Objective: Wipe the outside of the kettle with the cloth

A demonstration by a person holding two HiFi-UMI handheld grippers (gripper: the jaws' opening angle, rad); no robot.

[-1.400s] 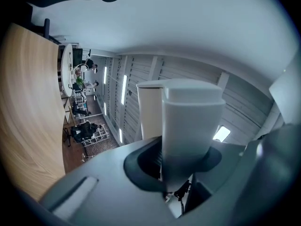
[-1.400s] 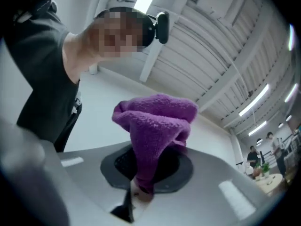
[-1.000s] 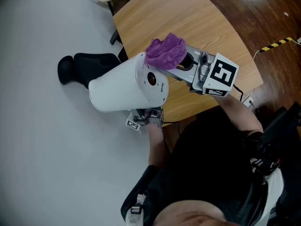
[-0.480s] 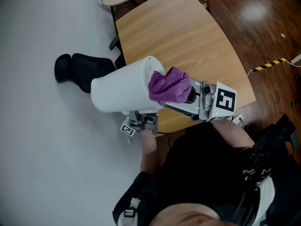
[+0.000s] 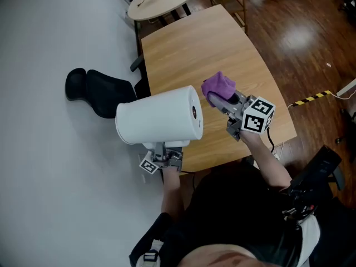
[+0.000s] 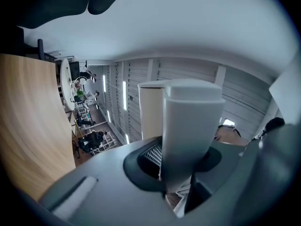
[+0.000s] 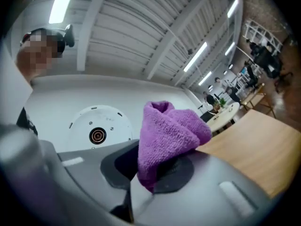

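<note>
Here, the left gripper (image 5: 163,157) holds a white cylindrical kettle (image 5: 158,124) up in the air, lying on its side above the near edge of the light wooden surface (image 5: 211,43). The left gripper view shows its jaws closed on the kettle's broad white handle (image 6: 192,126), which fills the space between them and rises straight out of the gripper. In the head view the kettle's body points left over the pale floor and its flat round base (image 5: 194,114) faces right.

The right gripper (image 5: 228,100) sits just to the right of that base, clamped on a bunched purple terry cloth (image 5: 218,85) that stands up out of its jaws in a soft fold. In the right gripper view the round white underside, with its dark ringed connector (image 7: 97,135) in the middle, fills the left background behind the cloth. The cloth is near the rim of the base; in the head view a narrow gap shows between them.

A black chair (image 5: 97,88) stands on the floor left of the surface.
</note>
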